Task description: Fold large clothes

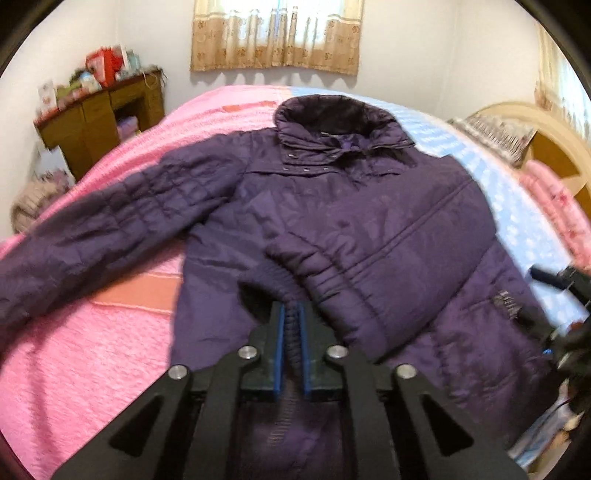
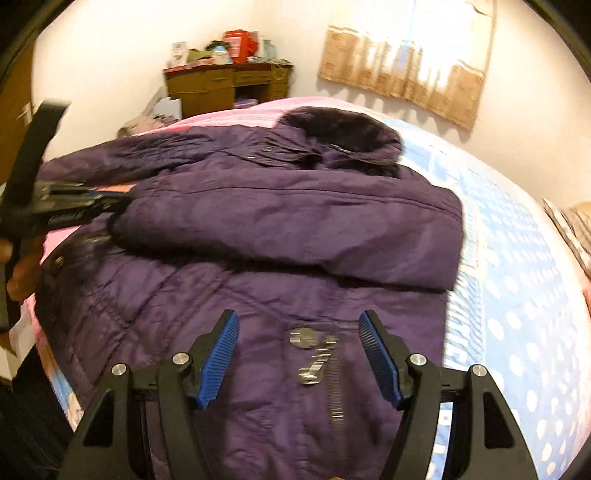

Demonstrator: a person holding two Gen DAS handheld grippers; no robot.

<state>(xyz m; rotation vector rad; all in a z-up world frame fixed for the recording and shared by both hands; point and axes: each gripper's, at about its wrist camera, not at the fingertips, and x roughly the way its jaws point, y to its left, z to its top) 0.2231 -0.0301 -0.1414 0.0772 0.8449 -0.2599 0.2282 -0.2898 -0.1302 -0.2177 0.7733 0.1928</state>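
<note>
Left gripper (image 1: 291,325) is closed on the ribbed knit cuff (image 1: 286,295) of one sleeve (image 1: 354,266) of a dark purple padded jacket (image 1: 332,206); the cuff is pressed between the two blue pads (image 1: 279,354). This sleeve is folded across the front of the jacket, from the shoulder side down to the cuff near the middle of the body. The other sleeve (image 1: 92,236) lies stretched out to the side on the pink blanket (image 1: 85,369). The jacket lies flat on a bed, with its collar (image 1: 332,122) toward the far wall and the curtain (image 1: 277,33).

Right gripper (image 2: 299,354) has its fingers apart and holds nothing. It hangs above the lower front of the jacket, over the zipper (image 2: 334,395) and a metal snap button (image 2: 303,338). The right side of the jacket rests on a light blue sheet with white dots (image 2: 517,314). A wooden desk (image 2: 229,83) with many small things on it stands by the wall.
</note>
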